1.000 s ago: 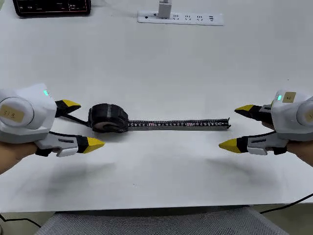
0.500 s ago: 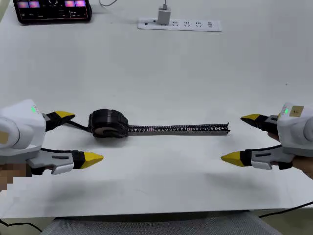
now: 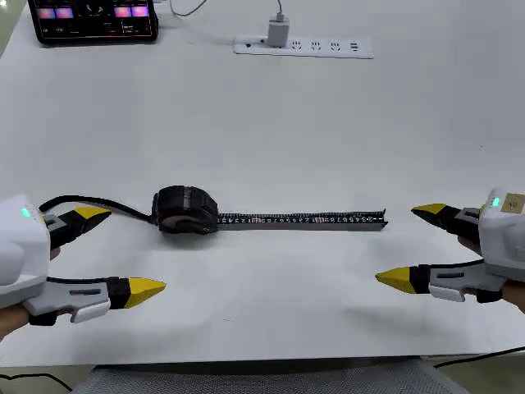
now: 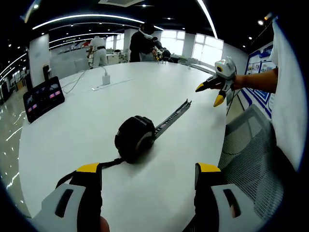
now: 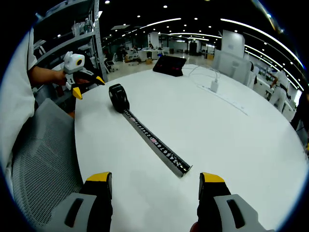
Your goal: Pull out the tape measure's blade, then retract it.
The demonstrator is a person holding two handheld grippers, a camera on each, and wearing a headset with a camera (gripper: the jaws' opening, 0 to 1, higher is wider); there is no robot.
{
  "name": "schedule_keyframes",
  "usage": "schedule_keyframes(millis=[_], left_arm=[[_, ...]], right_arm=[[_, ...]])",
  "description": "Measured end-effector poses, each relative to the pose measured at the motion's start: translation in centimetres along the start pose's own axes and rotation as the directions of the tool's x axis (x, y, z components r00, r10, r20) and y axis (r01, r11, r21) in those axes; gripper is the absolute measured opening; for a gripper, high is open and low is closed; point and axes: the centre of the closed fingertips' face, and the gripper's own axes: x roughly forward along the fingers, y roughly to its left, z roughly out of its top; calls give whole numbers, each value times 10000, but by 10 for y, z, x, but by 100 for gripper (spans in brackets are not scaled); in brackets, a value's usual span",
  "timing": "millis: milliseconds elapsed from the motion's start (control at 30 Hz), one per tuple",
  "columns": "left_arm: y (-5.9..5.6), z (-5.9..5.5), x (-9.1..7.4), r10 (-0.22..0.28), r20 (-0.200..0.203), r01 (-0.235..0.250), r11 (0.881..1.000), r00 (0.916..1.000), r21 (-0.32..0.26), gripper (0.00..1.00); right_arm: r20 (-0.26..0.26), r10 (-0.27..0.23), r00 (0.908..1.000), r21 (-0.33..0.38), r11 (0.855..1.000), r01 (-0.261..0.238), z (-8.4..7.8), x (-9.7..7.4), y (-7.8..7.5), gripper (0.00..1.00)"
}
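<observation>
A black tape measure case (image 3: 184,211) lies on the white table (image 3: 271,131), its blade (image 3: 302,219) drawn out to the right and resting flat; the case (image 4: 134,138) (image 5: 118,97) and blade (image 4: 172,117) (image 5: 155,143) also show in both gripper views. A black strap (image 3: 92,201) trails left from the case. My left gripper (image 3: 125,249) is open, left of the case and apart from it. My right gripper (image 3: 410,245) is open, a short way right of the blade's tip (image 3: 382,217). Neither holds anything.
A white power strip (image 3: 302,43) with a plugged-in adapter lies at the table's far edge, and a dark device with lit keys (image 3: 93,20) sits at the far left. A mesh chair seat (image 3: 271,377) is below the near edge. People stand far off in the left gripper view.
Both grippers have drawn back toward the near edge and outward, away from the case and blade tip. The tape measure lies as before; the camera tilted slightly.
</observation>
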Motion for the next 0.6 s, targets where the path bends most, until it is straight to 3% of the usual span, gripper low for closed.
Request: schedule_keyframes(millis=[267, 333, 600], left_arm=[[-1, -7, -8, 203, 125, -199, 9992, 9997, -347, 76], [-1, -5, -11, 309, 376, -286, 9978, 9988, -606, 76], [-3, -16, -16, 664, 312, -638, 9948, 9973, -799, 75]], right_arm=[[358, -398, 9986, 150, 9991, 393, -1, -8, 5, 73], [413, -524, 9978, 95, 9986, 521, -3, -8, 7, 73], [692, -723, 9950, 435, 9966, 694, -8, -6, 12, 75]])
